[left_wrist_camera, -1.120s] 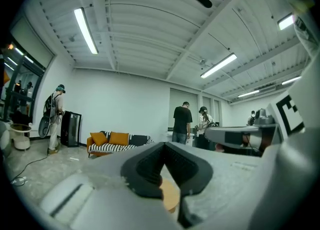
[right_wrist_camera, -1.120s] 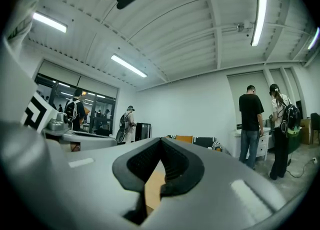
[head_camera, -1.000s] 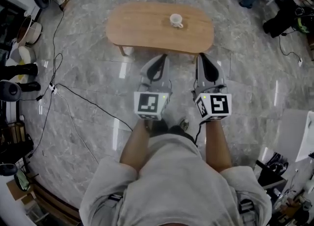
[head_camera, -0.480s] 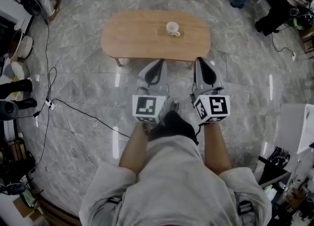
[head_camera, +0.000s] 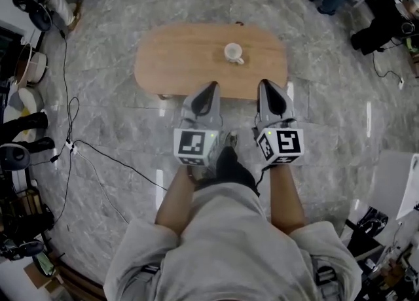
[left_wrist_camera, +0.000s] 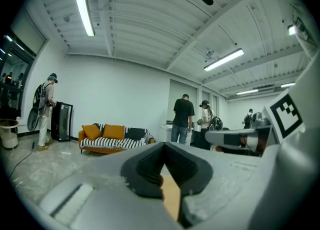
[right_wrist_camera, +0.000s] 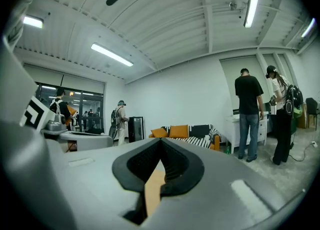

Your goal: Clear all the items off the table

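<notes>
Oval light-wood low table (head_camera: 171,64), upper centre of the head view, on a grey marble floor (head_camera: 105,116); one white ceramic cup (head_camera: 233,52) stands on its top, right of the middle. Left grey gripper (head_camera: 212,87) and right grey gripper (head_camera: 266,84), side by side at frame centre, tips overlapping the table's near edge, apart from the cup. Both pairs of jaws closed tip to tip, nothing between them.

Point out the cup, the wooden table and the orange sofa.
cup (head_camera: 233,52), head view, its bowl.
wooden table (head_camera: 177,57), head view, bare top left of cup.
orange sofa (right_wrist_camera: 179,131), right gripper view, a back cushion.
</notes>
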